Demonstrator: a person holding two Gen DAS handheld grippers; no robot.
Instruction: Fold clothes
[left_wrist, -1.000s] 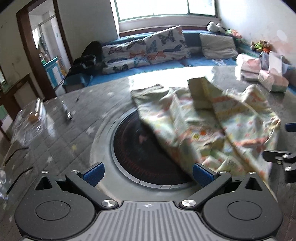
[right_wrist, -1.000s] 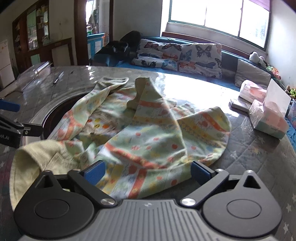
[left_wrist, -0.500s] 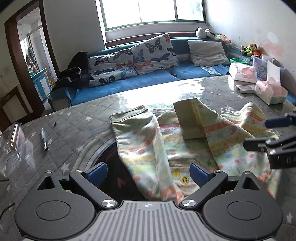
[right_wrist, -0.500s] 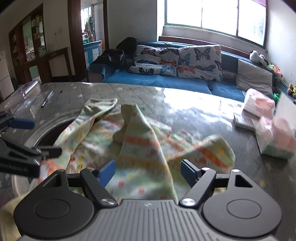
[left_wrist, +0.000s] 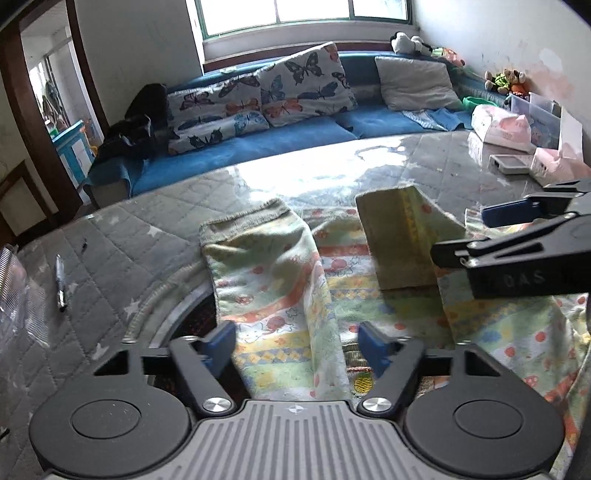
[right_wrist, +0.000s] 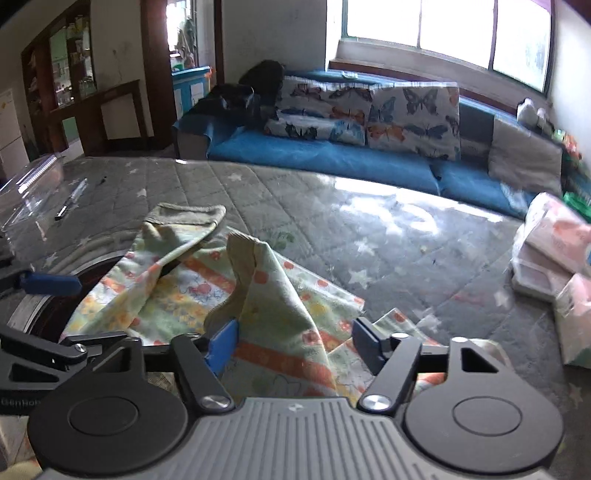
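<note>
- Garment (left_wrist: 280, 291) lies crumpled on the surface (left_wrist: 129, 258), partly over the round inset; no neat fold visible, so most folding is left.
- Left hand-held gripper (left_wrist: 295, 341): fingers apart, straddling a fabric ridge.
- Right hand-held gripper (right_wrist: 293, 341): fingers apart, fabric between, not clamped.

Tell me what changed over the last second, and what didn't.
Both grippers pulled back, jaws narrowing but still open: left gripper, right gripper. The patterned garment, crumpled before, now lies stretched toward the cameras. The pen and tissue packs stayed put.
</note>
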